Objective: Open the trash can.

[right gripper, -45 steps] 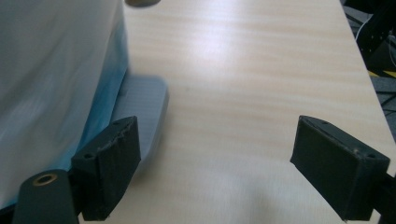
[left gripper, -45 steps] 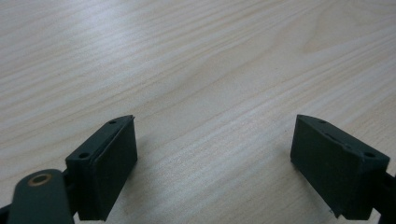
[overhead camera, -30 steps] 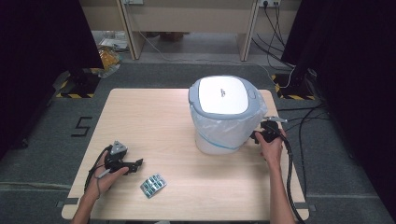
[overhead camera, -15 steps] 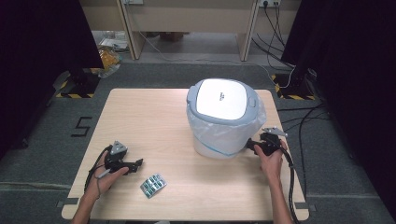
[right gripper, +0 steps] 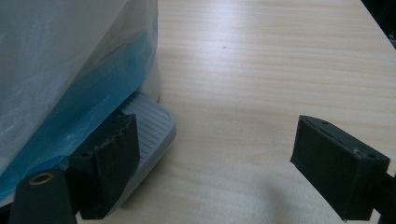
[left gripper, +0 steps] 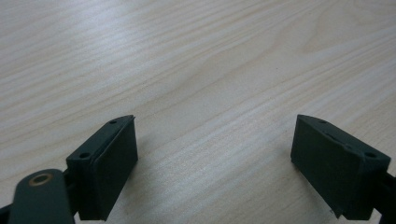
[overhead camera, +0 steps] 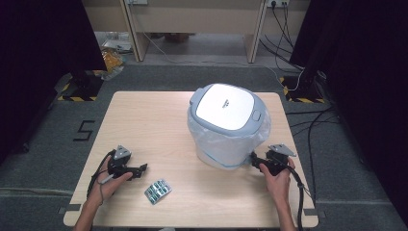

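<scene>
Two tools gape empty; floor mark (overhead camera: 85,130) reads "5", bin (overhead camera: 226,126) lid lettering unreadable.

A large dark "5" (overhead camera: 84,130) is seen marked on the grey floor (overhead camera: 43,159), just left of the desk (overhead camera: 144,120) in the high view. A small dark print is seen on the white lid (overhead camera: 225,106) of the bin (overhead camera: 230,144), approx. mid-lid, but it's too small to be read. Yellow-black hazard stripes (overhead camera: 72,98) are seen on the floor at left and right behind the desk, w/o any text; nothing legible is seen on the blister pack (overhead camera: 158,191) or in either gripper view.
</scene>
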Tool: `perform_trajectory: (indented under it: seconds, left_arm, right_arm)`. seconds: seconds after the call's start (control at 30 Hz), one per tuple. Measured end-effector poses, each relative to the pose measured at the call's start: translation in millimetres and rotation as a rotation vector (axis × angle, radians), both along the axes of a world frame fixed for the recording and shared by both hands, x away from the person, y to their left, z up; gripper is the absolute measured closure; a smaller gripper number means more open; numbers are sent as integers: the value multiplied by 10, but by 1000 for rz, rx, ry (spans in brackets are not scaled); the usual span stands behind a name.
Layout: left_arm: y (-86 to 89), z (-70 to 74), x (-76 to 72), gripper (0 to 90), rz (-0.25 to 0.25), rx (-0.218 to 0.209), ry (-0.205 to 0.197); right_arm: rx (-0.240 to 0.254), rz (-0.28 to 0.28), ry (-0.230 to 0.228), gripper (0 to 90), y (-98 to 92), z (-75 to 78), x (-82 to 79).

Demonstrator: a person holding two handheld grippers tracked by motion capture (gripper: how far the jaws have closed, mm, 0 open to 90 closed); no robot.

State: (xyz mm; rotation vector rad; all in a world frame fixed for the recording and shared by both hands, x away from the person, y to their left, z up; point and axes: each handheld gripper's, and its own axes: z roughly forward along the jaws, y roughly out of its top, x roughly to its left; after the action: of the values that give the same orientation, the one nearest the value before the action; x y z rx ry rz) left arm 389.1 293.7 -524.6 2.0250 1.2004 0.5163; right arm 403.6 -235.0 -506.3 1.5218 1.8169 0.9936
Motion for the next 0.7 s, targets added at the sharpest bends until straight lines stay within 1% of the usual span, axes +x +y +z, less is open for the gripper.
perform_trajectory:
  seconds: [0.07,0.1,0.13,0.2,0.23,0.3,0.4,0.43,0.47,0.5,0.53,0.63,0.7]
  left_arm:
    - [0,0,0,138,0,0,0]
    - [0,0,0,138,0,0,0]
    - [0,0,0,139,0,0,0]
    - [0,0,0,138,0,0,0]
    - [0,0,0,138,0,0,0]
    - [0,0,0,138,0,0,0]
    - [0,0,0,138,0,-1,0]
    - [0,0,1,138,-1,-1,1]
    - [0,0,1,138,0,-1,1]
    - [0,0,1,138,0,-1,0]
    - [0,0,1,138,0,-1,0]
    - [0,0,0,138,0,0,1]
    - [0,0,0,138,0,0,0]
  right_arm:
    - [-4,-11,-7,157,45,-7,-82]
    - [-4,-11,-7,157,45,-7,-82]
    - [-4,-17,-12,156,79,-13,-132]
    - [-14,-12,-12,156,106,-8,-178]
    - [-14,-12,-12,156,106,-8,-178]
    - [-7,-15,-15,157,133,-14,-223]
    - [38,-3,7,156,144,-21,-282]
    - [56,-1,11,156,168,-29,-337]
    - [56,-1,11,156,168,-29,-337]
    - [61,7,7,156,202,-38,-399]
    - [61,7,7,156,202,-38,-399]
    - [65,12,-4,156,271,-53,-492]
    - [59,15,-7,156,280,-53,-506]
